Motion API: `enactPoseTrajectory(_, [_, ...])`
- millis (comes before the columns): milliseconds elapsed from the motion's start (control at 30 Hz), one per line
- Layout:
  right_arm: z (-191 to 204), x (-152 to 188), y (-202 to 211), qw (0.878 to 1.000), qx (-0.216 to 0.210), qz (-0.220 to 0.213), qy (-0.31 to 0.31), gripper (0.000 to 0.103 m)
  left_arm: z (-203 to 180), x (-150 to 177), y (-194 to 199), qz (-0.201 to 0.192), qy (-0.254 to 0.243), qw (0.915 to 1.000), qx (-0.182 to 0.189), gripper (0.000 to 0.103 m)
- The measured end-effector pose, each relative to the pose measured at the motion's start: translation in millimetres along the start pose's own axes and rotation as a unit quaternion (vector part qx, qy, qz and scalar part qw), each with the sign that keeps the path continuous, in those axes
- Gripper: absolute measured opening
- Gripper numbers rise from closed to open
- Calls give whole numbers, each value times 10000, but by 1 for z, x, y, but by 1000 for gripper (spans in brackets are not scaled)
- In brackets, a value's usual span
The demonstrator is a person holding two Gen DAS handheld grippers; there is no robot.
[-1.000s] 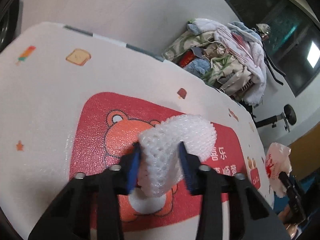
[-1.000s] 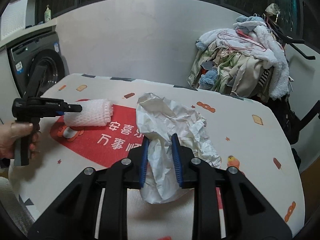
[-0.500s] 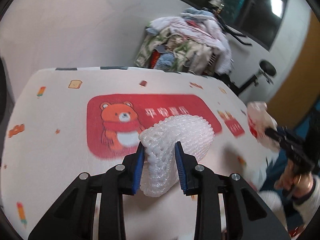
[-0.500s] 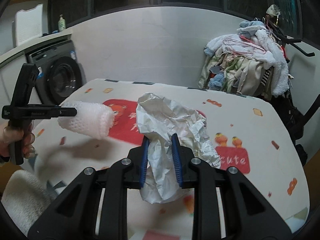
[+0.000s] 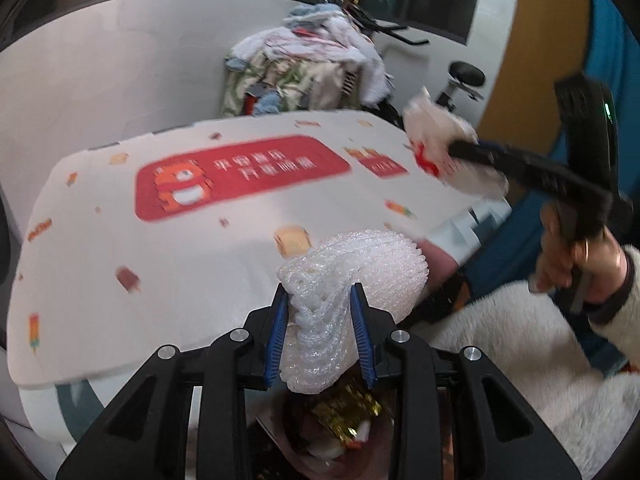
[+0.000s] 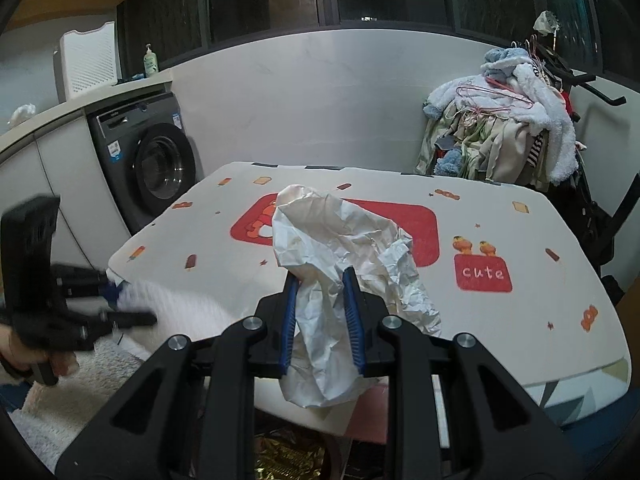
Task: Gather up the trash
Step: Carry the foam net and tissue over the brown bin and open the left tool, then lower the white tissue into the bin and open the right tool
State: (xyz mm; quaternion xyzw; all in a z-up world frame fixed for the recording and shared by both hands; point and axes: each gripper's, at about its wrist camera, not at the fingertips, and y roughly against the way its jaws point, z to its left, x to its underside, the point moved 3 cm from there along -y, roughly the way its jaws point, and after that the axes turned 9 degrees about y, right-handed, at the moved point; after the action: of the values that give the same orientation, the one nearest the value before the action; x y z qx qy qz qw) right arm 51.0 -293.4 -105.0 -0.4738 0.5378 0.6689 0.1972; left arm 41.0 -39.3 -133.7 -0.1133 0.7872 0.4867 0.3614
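Left gripper [image 5: 322,334]: its blue pads clamp a white foam net sleeve [image 5: 352,280], which bulges up and to the right above the fingers.
Foam net sleeve, place: held in the air over the near edge of the table [image 5: 160,264], clear of the tabletop; in the right wrist view it shows only as a white blur at the left.
Right gripper [image 6: 322,322]: narrow, its pads pressed on a crumpled white paper wrapper [image 6: 340,248].
Paper wrapper, place: lifted above the near edge of the table, its bulk rising over the fingers and a fold hanging below them; in the left wrist view it sits at the far right, with red print on it.
Right hand [image 5: 576,264]: wrapped around the black handle, in a fluffy white sleeve [image 5: 520,340].
Table: white padded top with small snack prints, a red bear panel [image 6: 404,224] in the middle and a red "cute" label [image 6: 483,274] to the right.
Below the grippers: an open container holding gold foil [image 5: 348,412] and other scraps, just under the table's near edge.
Far side: a heap of clothes [image 6: 508,132] at the right.
Far left: a dark washing machine [image 6: 148,160] under a counter.
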Motion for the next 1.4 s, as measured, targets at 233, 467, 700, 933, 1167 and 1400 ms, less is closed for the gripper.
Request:
enactPoseTrajectory(233, [13,24,18,10000,-10,31,-53,26,-23,50,-17,378,-474,9982,-38,31])
enactPoseTrajectory(467, [11,42,15,9997,17,195,-109,25,-21,79,-42,753,-488,9959,-74,32])
enactPoseTrajectory(700, [15,58,9,9993,-29,343,-143,26,-28,77,-39,579,-523,9969,39,60])
enactPoseTrajectory(933, [39,82,5,9971,-271,706,119,25,-21,66,-17,184,-250,9995,-34,71])
enactPoseTrajectory(1167, [72,113,-2,9904,-585,1209,340,26,-10,64,10,-213,-31,9993,-312,78])
enactPoseTrajectory(1400, [85,132,-15,9844,-745,1557,339,26,-5,69,20,-461,139,9971,-583,86])
